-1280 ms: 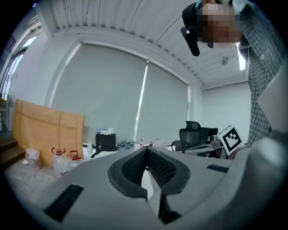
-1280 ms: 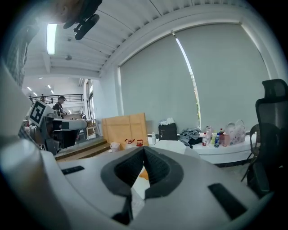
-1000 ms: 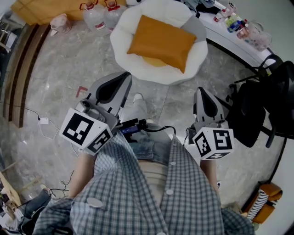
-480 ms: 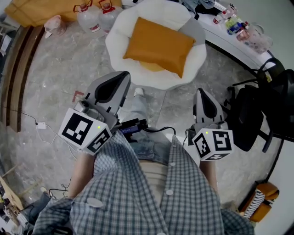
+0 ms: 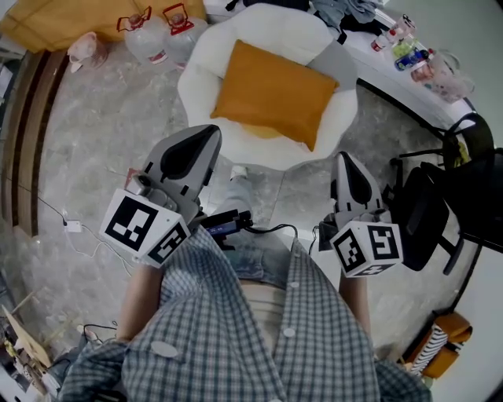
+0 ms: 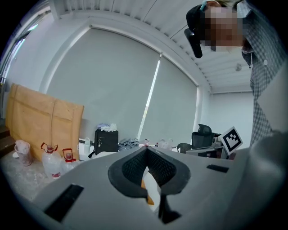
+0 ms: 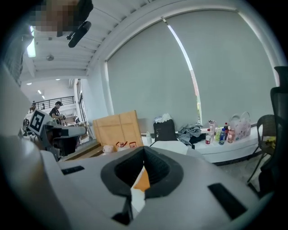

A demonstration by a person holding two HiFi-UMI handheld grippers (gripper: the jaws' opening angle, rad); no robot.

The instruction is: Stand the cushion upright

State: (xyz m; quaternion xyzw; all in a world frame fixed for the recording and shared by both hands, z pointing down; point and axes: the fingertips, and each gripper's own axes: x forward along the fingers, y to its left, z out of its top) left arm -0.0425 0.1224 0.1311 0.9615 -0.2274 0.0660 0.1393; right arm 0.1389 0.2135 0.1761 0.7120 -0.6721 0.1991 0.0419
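Note:
An orange cushion point(image 5: 273, 93) lies flat on the seat of a round white armchair point(image 5: 206, 55) at the top of the head view. My left gripper point(image 5: 211, 135) is shut and empty, its tip just short of the chair's front rim. My right gripper point(image 5: 345, 162) is also shut and empty, near the chair's front right edge. In the left gripper view a sliver of the cushion point(image 6: 143, 184) shows through the closed jaws, and the cushion point(image 7: 143, 179) peeks out the same way in the right gripper view.
Two water jugs point(image 5: 157, 31) and a cardboard sheet point(image 5: 55, 20) stand at the upper left. A white counter with bottles point(image 5: 409, 53) runs along the upper right. A black office chair point(image 5: 428, 212) stands at the right. A cable and adapter point(image 5: 72, 227) lie on the marble floor.
The person has walked toward the armchair: chair and cushion sit closer and larger, and both shut grippers have come up to the chair's front edge.

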